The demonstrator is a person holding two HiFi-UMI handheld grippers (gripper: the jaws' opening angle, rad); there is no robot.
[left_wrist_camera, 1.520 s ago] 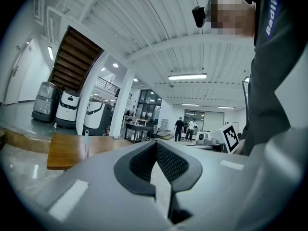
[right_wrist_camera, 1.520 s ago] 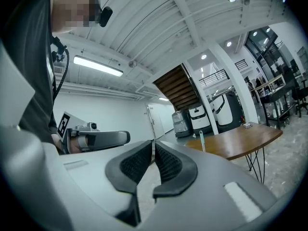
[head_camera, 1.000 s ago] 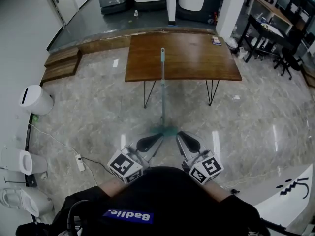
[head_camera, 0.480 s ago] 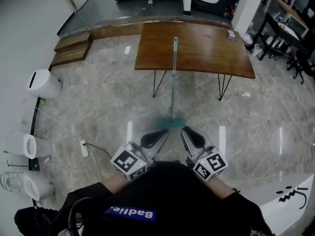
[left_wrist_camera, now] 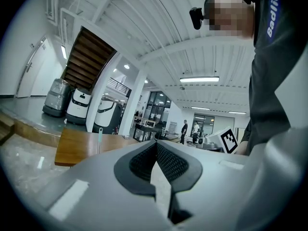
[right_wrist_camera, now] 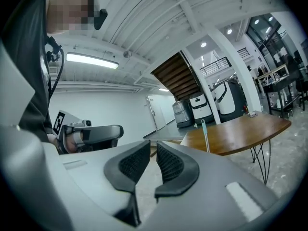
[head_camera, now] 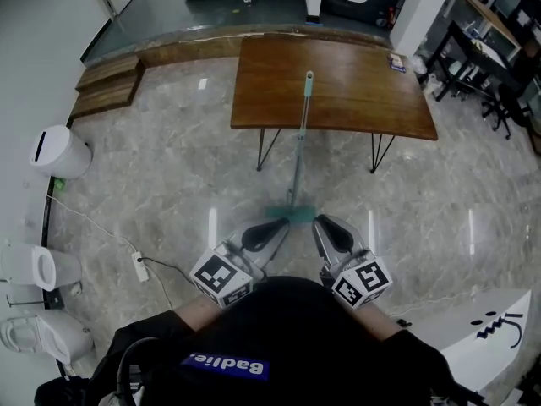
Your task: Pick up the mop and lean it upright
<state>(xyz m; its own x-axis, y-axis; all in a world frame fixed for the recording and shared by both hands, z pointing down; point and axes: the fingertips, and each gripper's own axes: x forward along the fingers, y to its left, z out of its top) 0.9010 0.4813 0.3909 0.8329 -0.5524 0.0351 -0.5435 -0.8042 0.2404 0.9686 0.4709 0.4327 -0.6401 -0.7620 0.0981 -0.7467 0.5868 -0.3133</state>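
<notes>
Where the jaws are: left gripper [left_wrist_camera: 155, 146] pressed together, empty; right gripper [right_wrist_camera: 150, 150] a little apart, empty.
Mop [head_camera: 299, 155]: just ahead, head on the floor, stick leaning on the table edge.
Floor [head_camera: 169, 167]: shiny grey stone.
Table [head_camera: 363, 100]: brown wood, thin legs.
Around: white bin [head_camera: 59, 152], plug strip [head_camera: 138, 266], wooden steps [head_camera: 106, 96], all left.

Teal for the mop [head_camera: 299, 150], paler along the handle and deeper at the head, against a warm brown wooden table [head_camera: 363, 100] and a grey-beige marbled floor [head_camera: 152, 184]. Low in the frame, the left gripper [head_camera: 272, 228] and right gripper [head_camera: 325, 227] showed black pads and white cubes with black square markers, above a black top [head_camera: 279, 328] with a blue patch [head_camera: 221, 364].
</notes>
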